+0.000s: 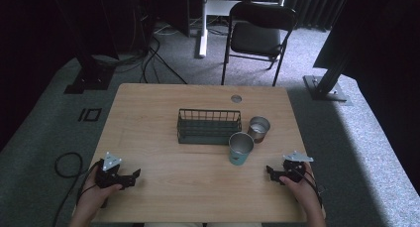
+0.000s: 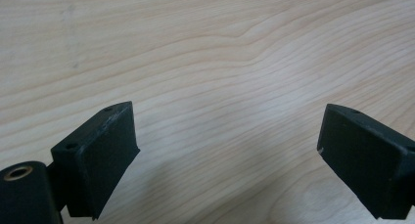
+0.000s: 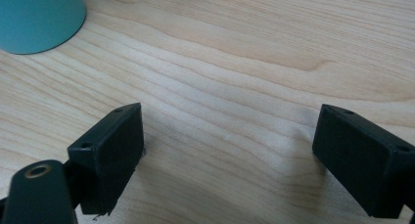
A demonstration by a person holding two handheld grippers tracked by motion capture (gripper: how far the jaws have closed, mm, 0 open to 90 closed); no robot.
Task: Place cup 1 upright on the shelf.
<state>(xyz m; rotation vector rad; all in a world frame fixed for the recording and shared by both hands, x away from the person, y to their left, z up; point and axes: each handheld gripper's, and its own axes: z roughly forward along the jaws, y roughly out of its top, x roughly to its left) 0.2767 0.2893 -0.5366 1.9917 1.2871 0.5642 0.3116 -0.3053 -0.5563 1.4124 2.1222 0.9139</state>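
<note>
So you've got the wooden table [image 1: 163, 103] taking up most of the scene, with a folding chair [image 1: 257, 31] standing on the carpet past its far edge. Toward the middle of the table, a bit to the right, sits a dark wire basket [image 1: 209, 126], upright and with nothing showing inside it. Just off its right end there are two cups: the teal cup [image 1: 240, 148] stands nearer to you, close to the basket's front right corner, and the silver cup [image 1: 258, 129] is right behind it, just beside the basket's right end. Both are upright, mouths up. Your left tongs [image 1: 134, 175] rest low over the near left part of the table, well apart from the cups, and in the left gripper view the jaws are spread wide over bare wood with nothing between them. Your right tongs [image 1: 269, 170] sit at the near right, close to the teal cup but not touching it; in the right gripper view the jaws gape wide too, empty, with the teal cup's base up in the top left corner.
</note>
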